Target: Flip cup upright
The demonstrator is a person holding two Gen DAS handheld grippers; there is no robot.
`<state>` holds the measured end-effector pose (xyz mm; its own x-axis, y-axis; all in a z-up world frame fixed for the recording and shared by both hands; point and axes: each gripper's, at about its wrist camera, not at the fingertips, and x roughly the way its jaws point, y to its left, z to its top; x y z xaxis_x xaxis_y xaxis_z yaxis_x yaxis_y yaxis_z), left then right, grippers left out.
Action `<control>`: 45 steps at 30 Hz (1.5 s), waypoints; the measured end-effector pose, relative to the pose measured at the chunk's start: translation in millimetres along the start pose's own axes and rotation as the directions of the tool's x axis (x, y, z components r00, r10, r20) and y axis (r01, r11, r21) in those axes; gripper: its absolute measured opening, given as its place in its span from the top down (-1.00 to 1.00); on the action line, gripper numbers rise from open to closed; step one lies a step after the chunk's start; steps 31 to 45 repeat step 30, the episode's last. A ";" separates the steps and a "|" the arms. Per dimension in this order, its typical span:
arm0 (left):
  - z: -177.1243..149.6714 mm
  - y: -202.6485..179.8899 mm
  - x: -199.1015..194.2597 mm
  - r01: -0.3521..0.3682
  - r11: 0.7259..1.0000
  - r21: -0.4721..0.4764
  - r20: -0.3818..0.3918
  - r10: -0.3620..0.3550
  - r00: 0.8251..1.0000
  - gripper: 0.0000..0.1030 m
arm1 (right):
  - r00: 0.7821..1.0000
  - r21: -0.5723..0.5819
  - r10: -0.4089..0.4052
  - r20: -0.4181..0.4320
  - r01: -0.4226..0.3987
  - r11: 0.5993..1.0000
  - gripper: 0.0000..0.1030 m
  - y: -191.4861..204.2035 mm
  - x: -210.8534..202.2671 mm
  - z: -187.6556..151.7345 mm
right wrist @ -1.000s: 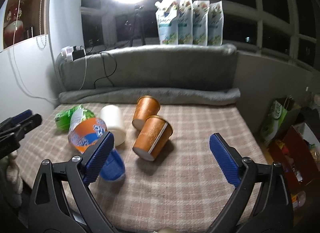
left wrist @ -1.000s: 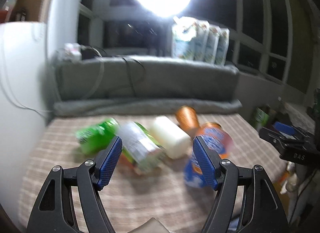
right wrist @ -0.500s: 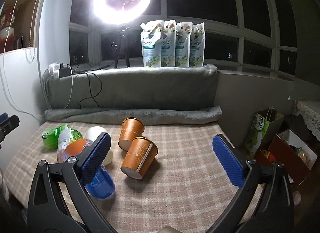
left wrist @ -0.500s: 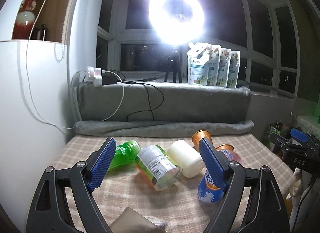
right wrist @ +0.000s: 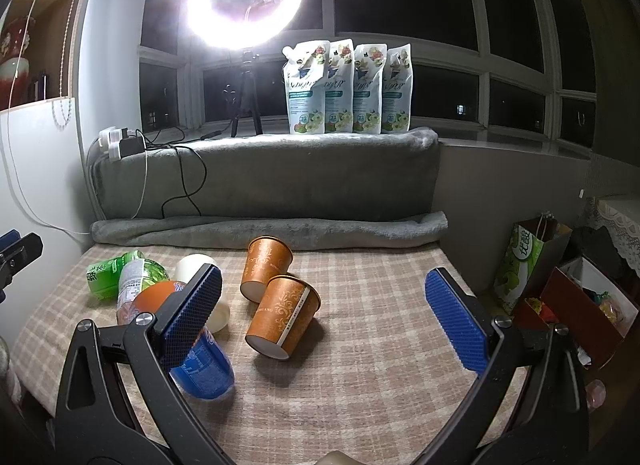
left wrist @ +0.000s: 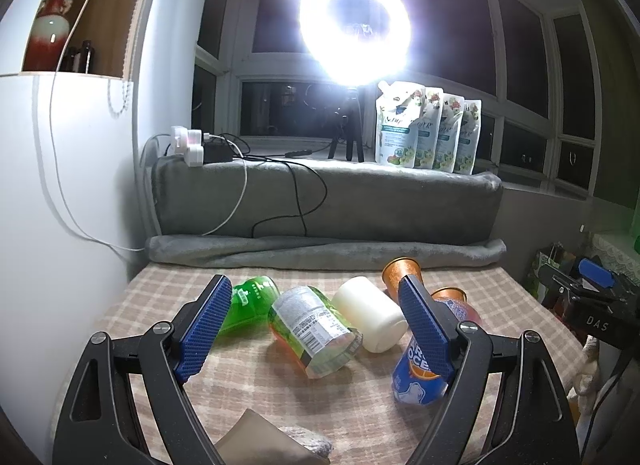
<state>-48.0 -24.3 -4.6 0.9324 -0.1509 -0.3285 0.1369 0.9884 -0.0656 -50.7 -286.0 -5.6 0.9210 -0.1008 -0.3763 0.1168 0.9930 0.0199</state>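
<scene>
Both grippers hang over the near edge of the checked tablecloth (right wrist: 380, 345), each spread wide and holding nothing. The left gripper (left wrist: 316, 329) looks over the left half of the clutter; the right gripper (right wrist: 324, 317) frames the middle.

The cups are all lying down. The near brown cup (right wrist: 284, 315) is tipped on its side with its base toward the camera, touching the far brown cup (right wrist: 266, 265) behind it, which also lies on its side. To their left sit a white cup (right wrist: 200, 269), a blue-and-orange cup (right wrist: 200, 365) partly behind the right gripper's left finger, a labelled bottle (right wrist: 134, 279) and a green bottle (right wrist: 108, 271), packed close together.

The left wrist view shows the white cup (left wrist: 370, 313) and labelled bottle (left wrist: 316, 331) plainly, side by side, with the green bottle (left wrist: 248, 301) beyond; there the brown cups are mostly hidden behind the right finger and the blue-and-orange cup (left wrist: 416, 377). It also catches the right gripper's tips at the far right.

The right wrist view shows bare cloth right of the brown cups, up to the table's edge, with bags and boxes (right wrist: 560, 285) on the floor past it. A grey rolled blanket (right wrist: 272, 229) bounds the back, and a white wall (left wrist: 60, 225) the left.
</scene>
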 end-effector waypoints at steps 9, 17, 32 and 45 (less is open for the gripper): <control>0.4 -0.1 1.1 -0.001 1.000 0.001 -0.003 0.001 1.000 -0.66 | 1.000 0.000 0.001 0.000 -0.001 1.000 -1.00 0.0 0.4 -0.4; 1.9 -1.1 1.9 -0.001 1.000 0.001 -0.002 0.001 1.000 -0.66 | 1.000 -0.002 0.006 -0.003 -0.006 1.000 -1.00 1.1 2.6 -0.1; 2.9 0.6 2.9 -0.009 1.000 0.004 0.010 0.009 1.000 -0.66 | 1.000 -0.005 0.007 -0.004 -0.007 1.000 -1.00 3.0 4.9 -1.2; 2.9 0.6 2.9 -0.009 1.000 0.004 0.010 0.009 1.000 -0.66 | 1.000 -0.005 0.007 -0.004 -0.007 1.000 -1.00 3.0 4.9 -1.2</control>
